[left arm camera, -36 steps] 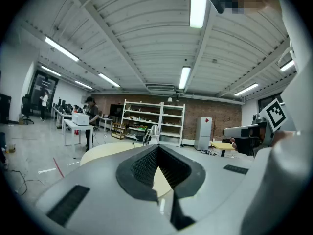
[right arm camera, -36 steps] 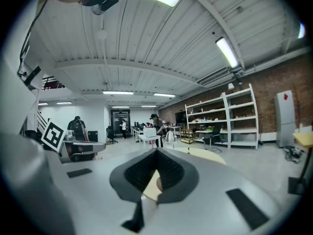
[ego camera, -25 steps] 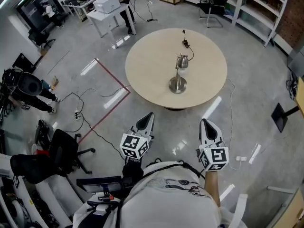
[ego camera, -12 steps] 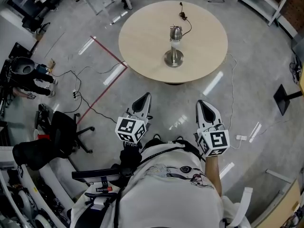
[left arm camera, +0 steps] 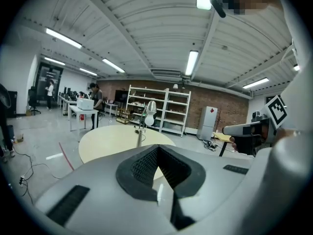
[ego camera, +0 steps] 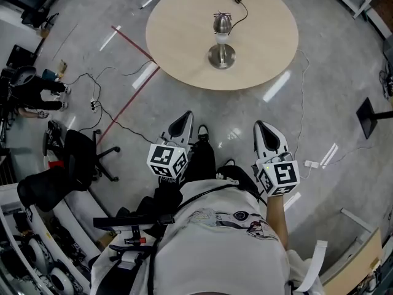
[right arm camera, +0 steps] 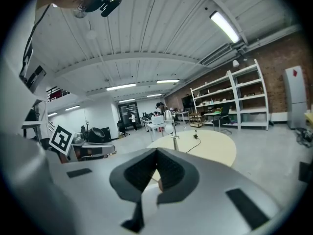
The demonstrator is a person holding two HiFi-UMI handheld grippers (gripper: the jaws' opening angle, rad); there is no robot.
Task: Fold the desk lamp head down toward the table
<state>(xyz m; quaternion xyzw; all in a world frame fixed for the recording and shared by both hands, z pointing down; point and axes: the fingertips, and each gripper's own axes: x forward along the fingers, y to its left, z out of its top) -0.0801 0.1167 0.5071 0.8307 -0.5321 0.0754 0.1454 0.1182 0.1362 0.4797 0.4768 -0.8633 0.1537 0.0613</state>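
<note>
A silver desk lamp [ego camera: 221, 39] stands upright on the round beige table [ego camera: 178, 35], its head [ego camera: 222, 22] raised over a round base [ego camera: 221, 56]. Both grippers hover over the floor well short of the table, close to my body. The left gripper [ego camera: 182, 123] is shut and holds nothing. The right gripper [ego camera: 264, 131] is shut and holds nothing too. In the left gripper view the lamp [left arm camera: 145, 117] shows far off beyond the left gripper [left arm camera: 157, 152]. In the right gripper view the lamp [right arm camera: 170, 124] shows far off beyond the right gripper [right arm camera: 157, 155].
A black cord [ego camera: 238, 5] runs from the lamp across the table. On the floor lie cables [ego camera: 123, 125] and a red tape line [ego camera: 132, 97]. A black office chair [ego camera: 73, 165] stands at the left. My shoe [ego camera: 202, 132] shows between the grippers.
Both grippers have sunk a little and stayed shut. The table and lamp have slid toward the top of the head view, and my shoes have come into view.
</note>
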